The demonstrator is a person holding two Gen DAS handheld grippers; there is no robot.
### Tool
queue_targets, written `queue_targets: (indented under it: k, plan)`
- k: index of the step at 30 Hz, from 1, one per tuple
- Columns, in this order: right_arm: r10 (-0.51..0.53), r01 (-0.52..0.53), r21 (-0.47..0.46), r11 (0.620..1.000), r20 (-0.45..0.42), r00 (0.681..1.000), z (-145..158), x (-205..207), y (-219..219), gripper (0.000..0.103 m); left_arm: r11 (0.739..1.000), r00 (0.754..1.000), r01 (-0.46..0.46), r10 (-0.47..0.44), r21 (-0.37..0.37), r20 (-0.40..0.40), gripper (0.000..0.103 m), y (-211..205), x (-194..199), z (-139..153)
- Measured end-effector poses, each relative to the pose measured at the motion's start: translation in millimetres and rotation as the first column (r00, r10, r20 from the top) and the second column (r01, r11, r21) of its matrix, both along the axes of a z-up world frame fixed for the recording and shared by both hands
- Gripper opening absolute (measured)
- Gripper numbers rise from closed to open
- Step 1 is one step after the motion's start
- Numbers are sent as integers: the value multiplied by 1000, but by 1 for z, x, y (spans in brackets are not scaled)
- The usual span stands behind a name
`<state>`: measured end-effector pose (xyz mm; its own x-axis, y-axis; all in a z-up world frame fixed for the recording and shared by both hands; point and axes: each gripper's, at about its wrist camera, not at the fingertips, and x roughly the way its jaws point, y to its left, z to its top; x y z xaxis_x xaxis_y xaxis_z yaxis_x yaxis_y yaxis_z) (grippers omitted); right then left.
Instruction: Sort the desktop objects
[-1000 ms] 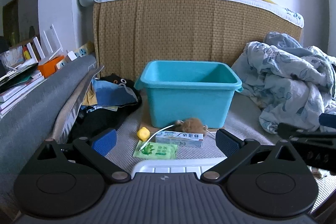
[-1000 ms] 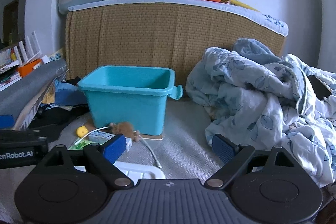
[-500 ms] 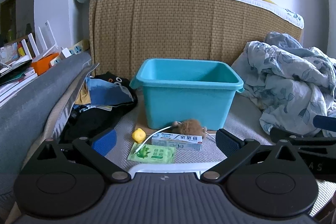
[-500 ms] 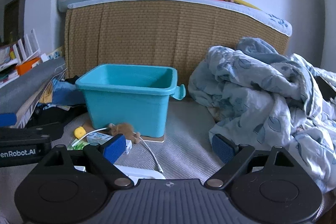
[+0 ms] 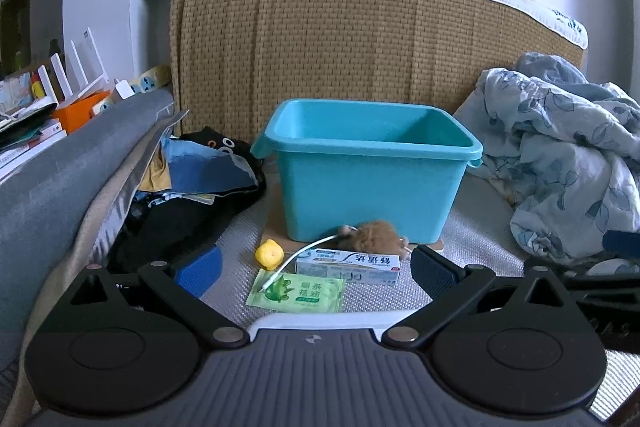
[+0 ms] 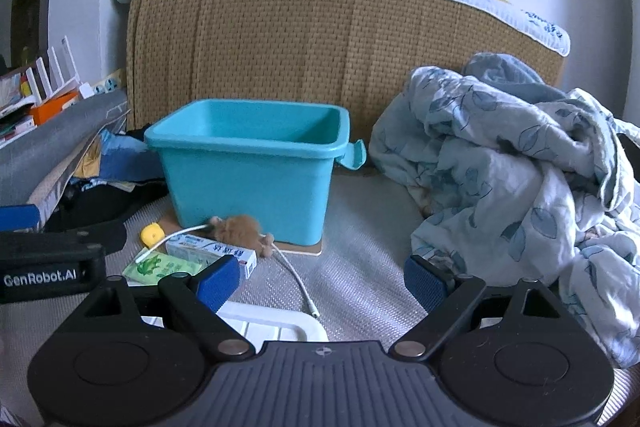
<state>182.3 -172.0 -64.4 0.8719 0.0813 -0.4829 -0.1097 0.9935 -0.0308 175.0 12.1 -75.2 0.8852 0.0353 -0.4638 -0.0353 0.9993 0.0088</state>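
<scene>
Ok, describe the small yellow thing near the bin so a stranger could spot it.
Find the teal bin. At its front left corner sits the yellow block, just left of the toothpaste box. It is the only yellow thing among them.

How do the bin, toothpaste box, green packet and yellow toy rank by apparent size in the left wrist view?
1. bin, by far the largest.
2. toothpaste box and green packet: these look alike, and the packet lies nearer the camera, so no ranking between them.
3. yellow toy, the smallest.
</scene>
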Motion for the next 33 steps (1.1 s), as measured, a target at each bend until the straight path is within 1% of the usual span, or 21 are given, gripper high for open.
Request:
queue_targets:
  k: [6,15,18,25,29,33]
  plan:
    - [-4,4,5,1000,-15,1000,-5,5,2,91,1000,1000,7,-7,-9,-10,103,1,7,-6]
    - [-9,10,2,1000,-31,999,-13,12,2,91,1000,1000,-4,4,11,-18,103,2,17,-15]
    - [-11,12,5,1000,-38,999,-15,14,2,91,1000,1000,-3,3,-4,-24,103,4,20,-17]
    - [-5,5,11,1000,-34,999,-16,18,2,90,1000,1000,12,-12,-7,-13,103,3,23,-18]
    - [-1,2,19,1000,-46,999,-18,21,2,87,1000,1000,18,-18,-12,-14,103,3,26,-20]
    - [3,-2,17,1000,-50,999,-20,24,5,87,1000,1000,18,-18,-13,-10,103,4,27,-21]
